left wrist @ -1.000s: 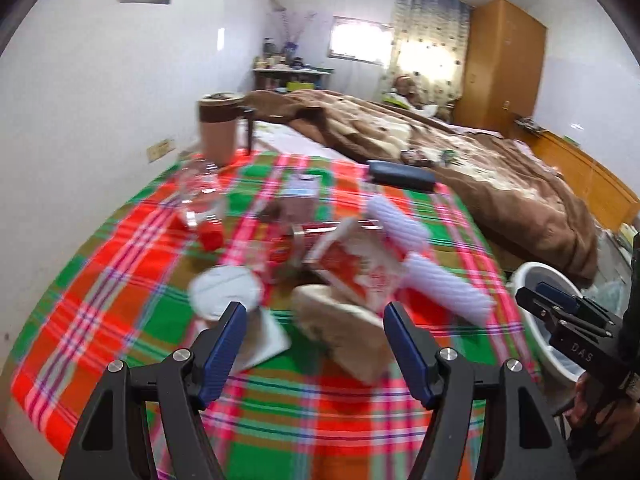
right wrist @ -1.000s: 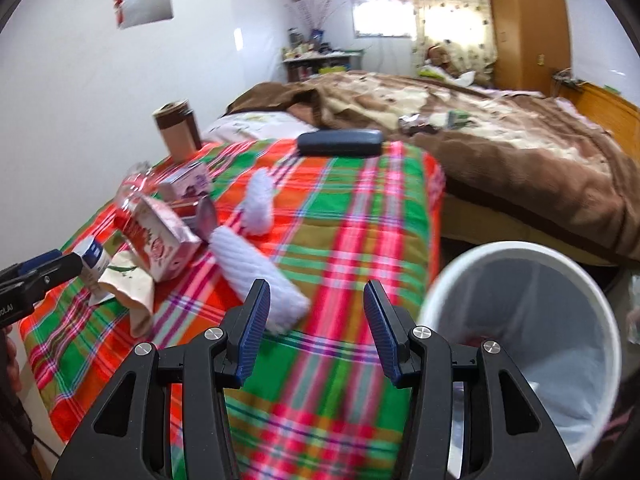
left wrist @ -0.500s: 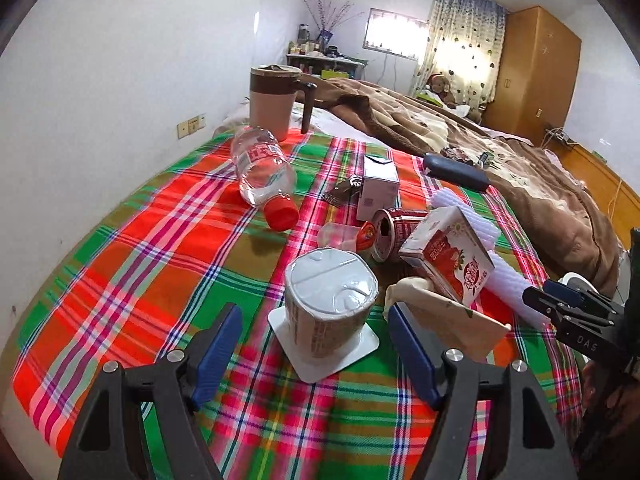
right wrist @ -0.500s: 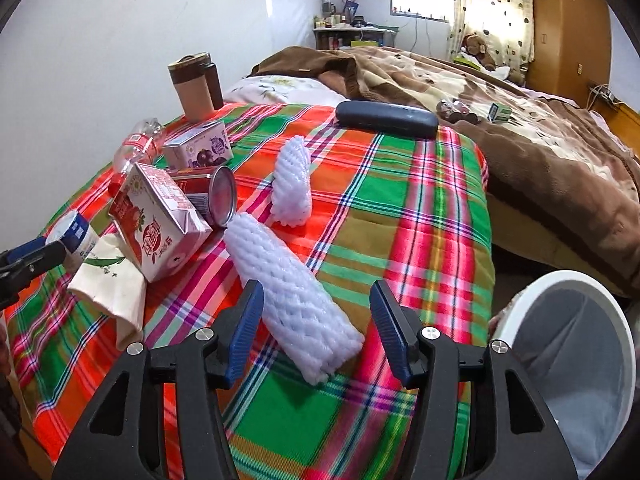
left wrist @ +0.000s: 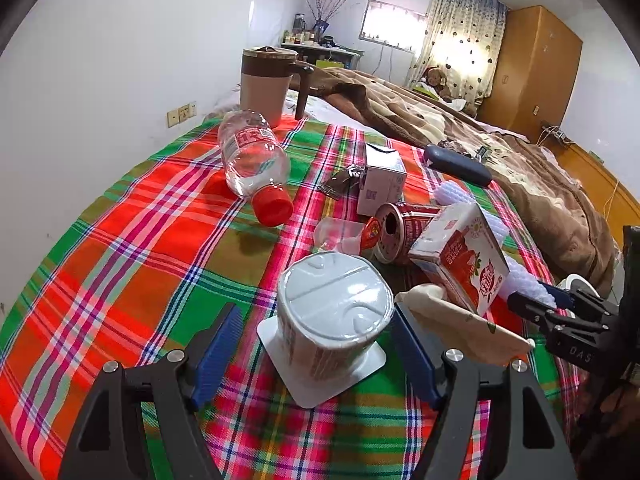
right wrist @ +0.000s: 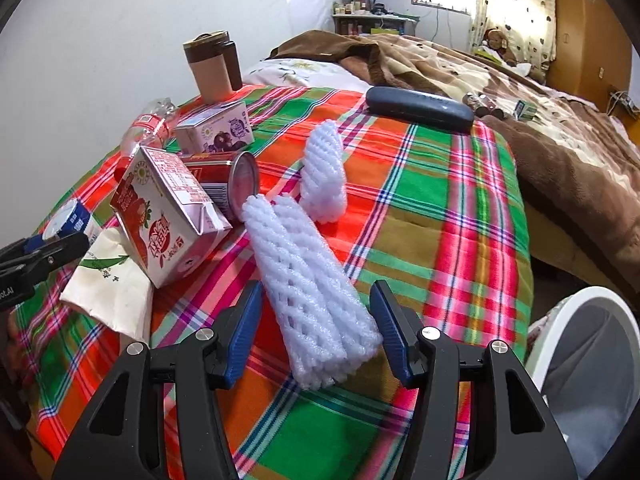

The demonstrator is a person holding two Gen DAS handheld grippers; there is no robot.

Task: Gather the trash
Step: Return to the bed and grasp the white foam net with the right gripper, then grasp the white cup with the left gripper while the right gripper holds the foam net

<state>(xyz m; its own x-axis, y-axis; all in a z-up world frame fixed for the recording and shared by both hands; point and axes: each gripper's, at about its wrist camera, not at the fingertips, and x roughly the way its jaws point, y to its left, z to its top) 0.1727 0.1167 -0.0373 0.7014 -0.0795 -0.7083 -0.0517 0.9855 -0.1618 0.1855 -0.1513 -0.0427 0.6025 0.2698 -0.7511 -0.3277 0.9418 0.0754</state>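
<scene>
i'm lining up two pickups on the plaid table: left gripper [left wrist: 316, 354] jaws apart around the upturned cup [left wrist: 334, 312], right gripper [right wrist: 316, 332] jaws apart around the foam sleeve [right wrist: 308, 296]. next, close both, then carry to the bin [right wrist: 592, 356].

Upturned white plastic cup with red-striped wall [left wrist: 334, 316], standing on its square peeled lid on the plaid cloth. Long white foam-net sleeve [right wrist: 310, 300] lying flat near the edge; shorter one [right wrist: 324, 172] behind. Red-and-white strawberry milk carton [right wrist: 164, 216] tilted against a red can [right wrist: 224, 184] on its side.
</scene>
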